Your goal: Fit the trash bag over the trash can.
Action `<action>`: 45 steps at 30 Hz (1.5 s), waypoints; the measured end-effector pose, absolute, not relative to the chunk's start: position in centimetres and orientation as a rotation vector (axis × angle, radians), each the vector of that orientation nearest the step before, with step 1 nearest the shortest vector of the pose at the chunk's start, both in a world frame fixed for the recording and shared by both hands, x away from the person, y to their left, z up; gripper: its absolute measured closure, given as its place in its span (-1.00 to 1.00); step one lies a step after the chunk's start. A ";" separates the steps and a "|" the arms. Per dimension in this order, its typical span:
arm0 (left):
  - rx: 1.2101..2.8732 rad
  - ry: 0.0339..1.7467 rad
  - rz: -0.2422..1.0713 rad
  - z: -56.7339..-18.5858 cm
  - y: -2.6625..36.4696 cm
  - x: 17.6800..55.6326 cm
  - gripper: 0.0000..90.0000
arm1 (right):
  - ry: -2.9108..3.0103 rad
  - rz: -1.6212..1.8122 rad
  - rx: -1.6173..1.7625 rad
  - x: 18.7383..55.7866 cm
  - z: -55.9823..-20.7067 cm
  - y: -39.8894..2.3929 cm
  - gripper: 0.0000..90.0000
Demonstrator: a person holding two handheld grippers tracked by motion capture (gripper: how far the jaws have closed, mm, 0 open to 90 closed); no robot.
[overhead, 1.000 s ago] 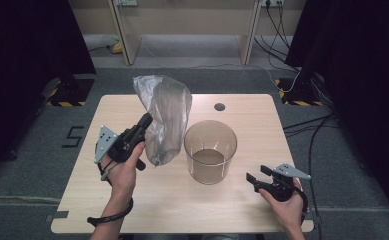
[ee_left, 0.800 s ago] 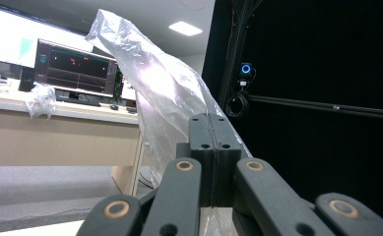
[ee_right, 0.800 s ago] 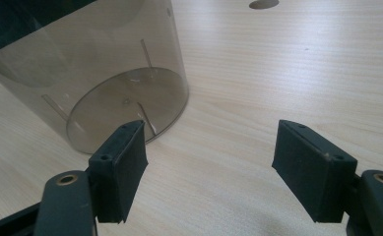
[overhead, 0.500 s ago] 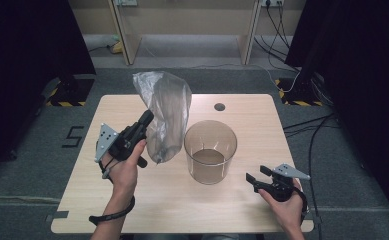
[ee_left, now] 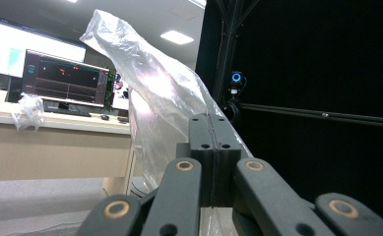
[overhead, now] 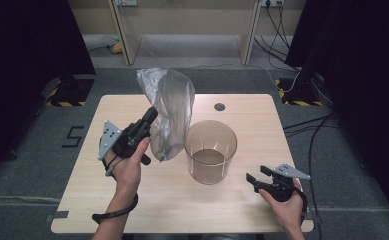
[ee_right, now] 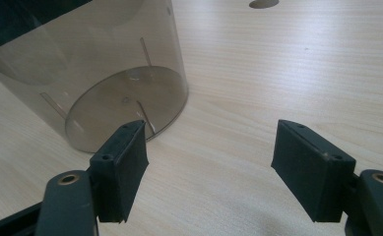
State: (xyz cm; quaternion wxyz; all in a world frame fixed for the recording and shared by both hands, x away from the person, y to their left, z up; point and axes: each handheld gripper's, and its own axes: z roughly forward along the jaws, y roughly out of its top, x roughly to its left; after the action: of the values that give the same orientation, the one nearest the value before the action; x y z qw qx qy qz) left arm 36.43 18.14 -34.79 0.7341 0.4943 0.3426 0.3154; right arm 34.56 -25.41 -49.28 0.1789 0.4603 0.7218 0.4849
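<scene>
Table, bag in left tongs

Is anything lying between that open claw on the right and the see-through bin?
Nothing: bare wooden table separates the right claw from the bin, seen in the right gripper view and the high view.

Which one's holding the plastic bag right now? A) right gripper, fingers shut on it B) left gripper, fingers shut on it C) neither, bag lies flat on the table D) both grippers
B: the left gripper has its fingers pressed together on the clear plastic bag, lifted beside the container; the right gripper sits open, apart from it.
</scene>
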 end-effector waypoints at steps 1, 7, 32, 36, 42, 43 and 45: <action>1.086 0.750 0.694 -34.7 18.1 36.5 1.00 | 2.041 1.371 1.302 34.6 -49.3 -25.4 -0.35; 1.083 0.740 0.692 -34.4 17.8 36.6 1.00 | 2.041 1.373 1.302 34.6 -49.3 -25.4 -0.35; 1.078 0.707 0.694 -33.4 16.4 37.0 1.00 | 2.042 1.375 1.301 34.6 -49.3 -25.4 -0.35; 1.076 0.703 0.693 -33.3 16.2 37.1 1.00 | 2.044 1.374 1.302 34.6 -49.3 -25.5 -0.35; 1.078 0.700 0.691 -33.2 15.9 37.2 1.00 | 2.041 1.376 1.302 34.6 -49.3 -25.4 -0.35; 1.077 0.699 0.690 -33.2 15.8 37.2 1.00 | 2.042 1.376 1.303 34.6 -49.3 -25.4 -0.35; 1.076 0.697 0.690 -33.2 15.8 37.2 1.00 | 2.041 1.376 1.302 34.6 -49.3 -25.4 -0.35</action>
State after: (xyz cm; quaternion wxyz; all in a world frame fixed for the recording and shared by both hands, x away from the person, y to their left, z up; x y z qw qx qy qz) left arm 37.17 15.76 -33.16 0.7466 0.4916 0.3187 0.3152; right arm 34.64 -25.45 -49.31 0.1774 0.4600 0.7214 0.4863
